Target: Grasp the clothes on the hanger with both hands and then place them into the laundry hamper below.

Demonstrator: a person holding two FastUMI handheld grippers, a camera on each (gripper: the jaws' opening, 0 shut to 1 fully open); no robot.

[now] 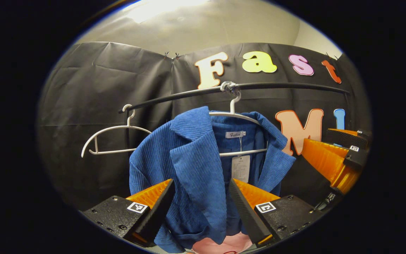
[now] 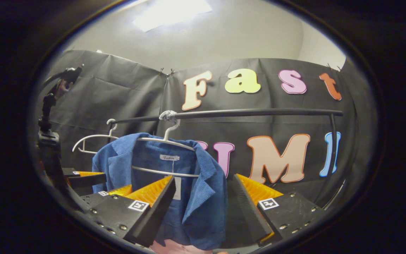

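1 blue corduroy jacket [image 1: 196,165] on 1 of 2 white wire hangers [image 1: 240,116] hangs at 12 o'clock between the spread-apart left gripper [image 1: 201,197]; the right gripper [image 2: 201,197] likewise gapes.

Between the left gripper's open jaws hangs a blue ribbed corduroy jacket [image 1: 196,165] on a white hanger [image 1: 236,114]; a pale tag [image 1: 240,168] shows inside it. Below the jaws, pink fabric [image 1: 224,245] peeks out. Left of the jaws hangs a bare white hanger [image 1: 113,139] on a black rail [image 1: 277,85].
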